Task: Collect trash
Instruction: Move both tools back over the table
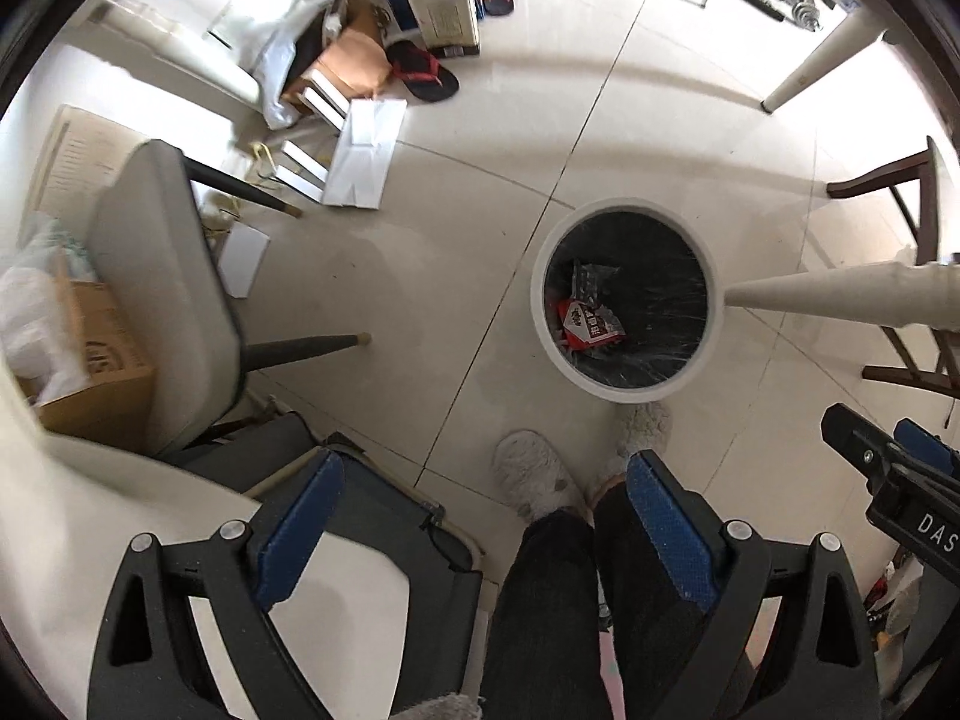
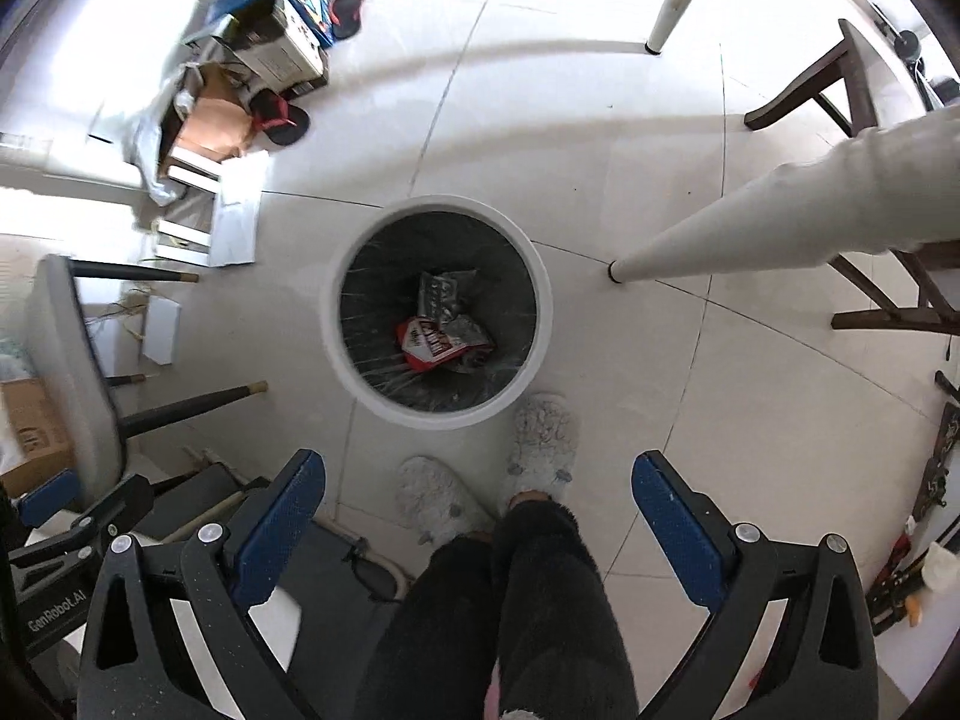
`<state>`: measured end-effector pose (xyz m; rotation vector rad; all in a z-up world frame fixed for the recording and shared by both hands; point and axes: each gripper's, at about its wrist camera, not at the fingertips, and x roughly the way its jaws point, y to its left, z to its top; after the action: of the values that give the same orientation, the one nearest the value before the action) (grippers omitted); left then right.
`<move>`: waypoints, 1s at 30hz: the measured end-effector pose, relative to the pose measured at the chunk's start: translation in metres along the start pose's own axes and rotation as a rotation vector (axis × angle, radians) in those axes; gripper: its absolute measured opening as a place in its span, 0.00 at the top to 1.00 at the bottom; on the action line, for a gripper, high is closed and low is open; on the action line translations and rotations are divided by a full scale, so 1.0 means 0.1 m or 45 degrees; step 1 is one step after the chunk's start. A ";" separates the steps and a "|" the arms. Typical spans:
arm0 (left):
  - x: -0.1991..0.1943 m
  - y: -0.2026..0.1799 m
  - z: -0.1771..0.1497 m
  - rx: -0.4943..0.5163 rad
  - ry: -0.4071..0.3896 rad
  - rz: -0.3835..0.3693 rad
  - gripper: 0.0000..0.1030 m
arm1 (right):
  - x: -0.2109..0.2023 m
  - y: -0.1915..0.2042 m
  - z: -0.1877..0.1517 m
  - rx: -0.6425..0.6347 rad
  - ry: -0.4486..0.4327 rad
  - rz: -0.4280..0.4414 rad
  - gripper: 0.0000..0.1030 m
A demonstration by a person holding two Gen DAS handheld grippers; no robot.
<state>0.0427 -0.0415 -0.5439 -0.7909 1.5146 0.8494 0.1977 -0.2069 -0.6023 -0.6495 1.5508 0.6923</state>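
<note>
Both grippers point straight down over the floor. The left gripper (image 1: 486, 519) stands wide with nothing between its pads; the right gripper (image 2: 478, 513) is just as wide and empty. Below them are the person's dark trouser legs (image 2: 510, 612) and fuzzy slippers (image 2: 543, 441). Just beyond the slippers stands a white bin (image 2: 437, 309) with a black liner. The trash, a red wrapper (image 2: 429, 348) and a grey packet (image 2: 441, 294), lies at its bottom. Farther off, boxes (image 1: 444, 6) crowd the floor.

Pale glossy floor tiles (image 2: 600, 192) with thin dark grout lines catch bright daylight at the upper frame. A grey chair (image 1: 162, 300) with dark legs stands at left, cream tapered table legs (image 2: 750, 234) at right, a dark wooden chair (image 2: 840, 84) upper right, and piled cardboard boxes (image 1: 444, 0) upper left.
</note>
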 end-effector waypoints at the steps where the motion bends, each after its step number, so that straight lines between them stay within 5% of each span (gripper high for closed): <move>1: -0.14 0.02 -0.05 -0.001 -0.008 0.000 0.06 | -0.13 0.01 -0.04 -0.002 -0.005 0.001 0.00; 12: -1.41 0.16 -0.39 0.012 -0.078 -0.047 0.06 | -1.74 0.12 -0.48 -0.029 -0.064 0.096 0.00; 18: -2.03 0.06 -0.12 0.029 -0.214 -0.051 0.06 | -2.57 0.11 -0.40 -0.026 -0.146 0.192 0.00; 24: -2.54 -0.05 0.59 -0.013 -0.365 -0.093 0.00 | -3.26 -0.11 0.18 0.035 -0.261 0.275 0.00; 30: -2.63 -0.15 1.56 -0.207 -0.318 -0.140 0.00 | -3.55 -0.59 1.26 0.081 -0.329 0.228 0.00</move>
<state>0.1614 0.0903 -0.2943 -0.8447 1.1833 0.9596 0.3554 -0.1471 -0.2598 -0.3602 1.3944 0.8232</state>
